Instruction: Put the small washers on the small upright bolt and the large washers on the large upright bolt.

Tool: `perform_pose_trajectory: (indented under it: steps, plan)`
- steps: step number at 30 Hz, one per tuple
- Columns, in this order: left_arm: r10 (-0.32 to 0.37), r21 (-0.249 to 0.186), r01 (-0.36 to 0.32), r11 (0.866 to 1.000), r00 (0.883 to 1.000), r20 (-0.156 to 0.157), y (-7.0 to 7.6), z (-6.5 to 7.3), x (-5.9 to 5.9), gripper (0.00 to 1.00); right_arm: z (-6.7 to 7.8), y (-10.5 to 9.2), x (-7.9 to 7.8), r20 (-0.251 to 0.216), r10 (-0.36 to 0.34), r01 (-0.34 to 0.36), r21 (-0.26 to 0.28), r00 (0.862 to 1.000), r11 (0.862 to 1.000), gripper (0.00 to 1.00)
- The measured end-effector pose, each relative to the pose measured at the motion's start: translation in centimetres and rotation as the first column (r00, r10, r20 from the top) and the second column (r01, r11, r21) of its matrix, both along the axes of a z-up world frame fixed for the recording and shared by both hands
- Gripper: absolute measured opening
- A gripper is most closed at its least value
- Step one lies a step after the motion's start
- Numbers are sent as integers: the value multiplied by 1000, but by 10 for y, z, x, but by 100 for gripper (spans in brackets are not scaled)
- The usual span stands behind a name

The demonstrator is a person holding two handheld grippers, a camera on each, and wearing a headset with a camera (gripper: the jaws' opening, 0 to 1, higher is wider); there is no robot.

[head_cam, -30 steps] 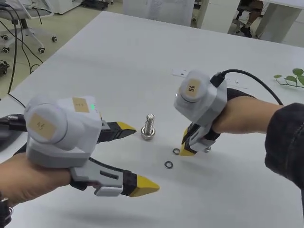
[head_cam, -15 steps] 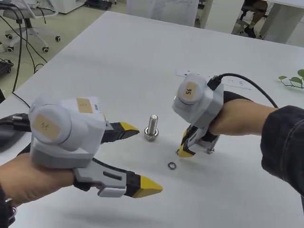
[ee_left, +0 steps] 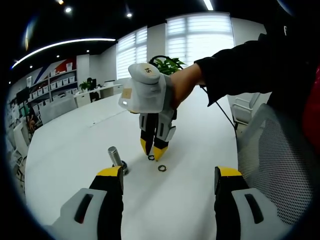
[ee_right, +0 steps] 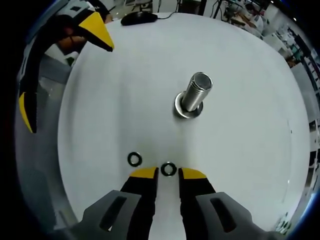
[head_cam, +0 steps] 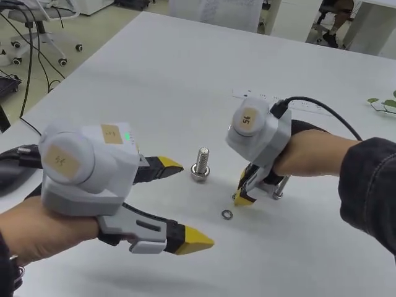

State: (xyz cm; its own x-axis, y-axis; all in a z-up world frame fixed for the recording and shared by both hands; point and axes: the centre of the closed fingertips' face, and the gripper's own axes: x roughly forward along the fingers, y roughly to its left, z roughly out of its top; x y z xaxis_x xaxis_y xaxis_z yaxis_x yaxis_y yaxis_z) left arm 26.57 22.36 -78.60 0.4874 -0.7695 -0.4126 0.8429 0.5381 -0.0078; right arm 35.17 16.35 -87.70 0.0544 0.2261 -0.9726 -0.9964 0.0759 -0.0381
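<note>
Washer (ee_right: 168, 169) flat on worktop (head_cam: 154, 80) between the tips of the right gripper (ee_right: 168, 173), jaws nearly together; whether it is pinched cannot be told. Second washer (ee_right: 134, 159) just beside, nearer. Large bolt (ee_right: 192, 95) upright to the left, near. Left gripper (head_cam: 184, 201), jaws wide apart, stands off, probably to leave the path to the bolt open.

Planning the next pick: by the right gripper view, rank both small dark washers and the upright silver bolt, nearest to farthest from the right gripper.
1. Small dark metal washer, between the right gripper's tips.
2. Second dark washer, just left.
3. Upright silver bolt, ahead.
</note>
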Motion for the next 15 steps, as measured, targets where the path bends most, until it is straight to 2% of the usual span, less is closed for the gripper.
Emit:
perform_pose_trajectory:
  steps: [6,15]
  plan:
    - [1,-2,-1,1000,1000,-2,0,0,-1,74,0,0,-2,-15,-11,11,7,1000,1000,17]
    - [5,-3,-5,1000,1000,0,1,0,-1,74,0,-1,-2,-14,-17,17,8,1000,1000,15]
